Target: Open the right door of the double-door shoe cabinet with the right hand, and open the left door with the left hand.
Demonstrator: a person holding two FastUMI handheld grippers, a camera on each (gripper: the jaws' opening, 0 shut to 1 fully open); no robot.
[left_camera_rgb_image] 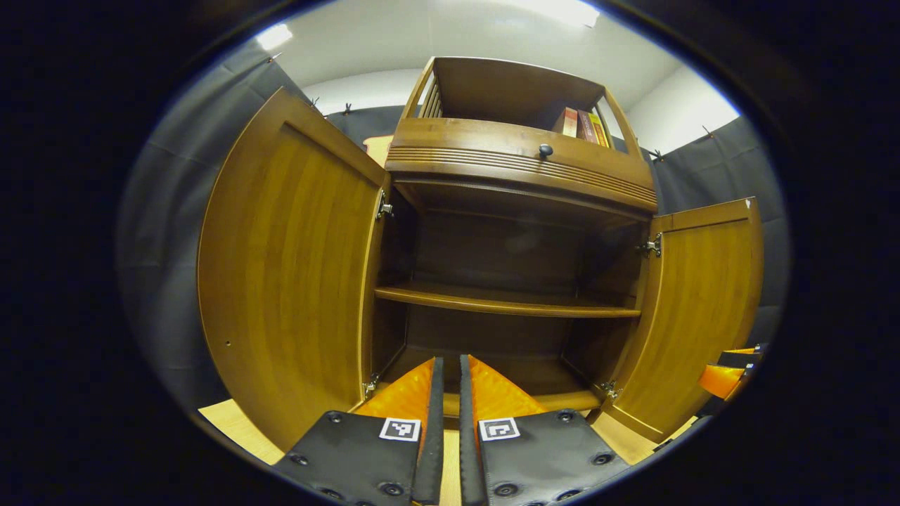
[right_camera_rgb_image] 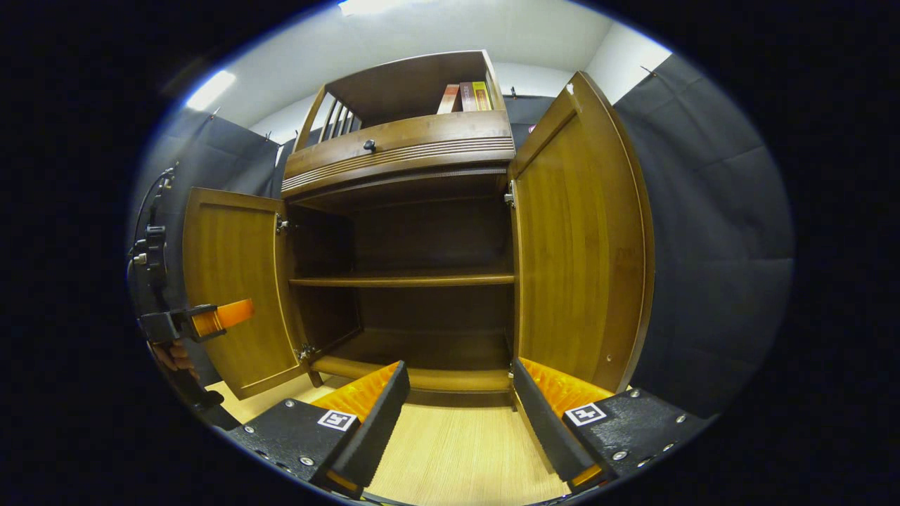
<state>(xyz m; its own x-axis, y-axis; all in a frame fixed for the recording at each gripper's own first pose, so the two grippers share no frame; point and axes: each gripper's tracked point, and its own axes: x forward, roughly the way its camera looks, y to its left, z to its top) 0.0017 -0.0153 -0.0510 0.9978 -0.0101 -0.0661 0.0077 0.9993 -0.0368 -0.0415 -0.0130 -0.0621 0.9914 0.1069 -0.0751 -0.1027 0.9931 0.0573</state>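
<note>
Both doors of the shoe cabinet (left_camera_rgb_image: 517, 183) stood swung wide open. Left door (left_camera_rgb_image: 288, 281) hung off its hinges at the left of the left gripper view, right door (left_camera_rgb_image: 696, 309) at the right; in the right gripper view the right door (right_camera_rgb_image: 580, 246) was close by, left door (right_camera_rgb_image: 232, 295) farther off. Inside, one shelf (left_camera_rgb_image: 506, 301) crossed the dark interior, nothing visible on it. Drawer with a round knob (left_camera_rgb_image: 545, 150) sat above the opening, a few books (left_camera_rgb_image: 583, 126) in the top compartment. Left gripper (left_camera_rgb_image: 450, 379) pointed at the cabinet floor, fingers nearly together with a thin gap, holding nothing. Right gripper (right_camera_rgb_image: 460, 393) had its fingers spread wide apart, holding nothing, low over the light wood floor (right_camera_rgb_image: 457, 450) in front of the cabinet; its right finger sat just beside the right door's bottom edge, contact unclear
</note>
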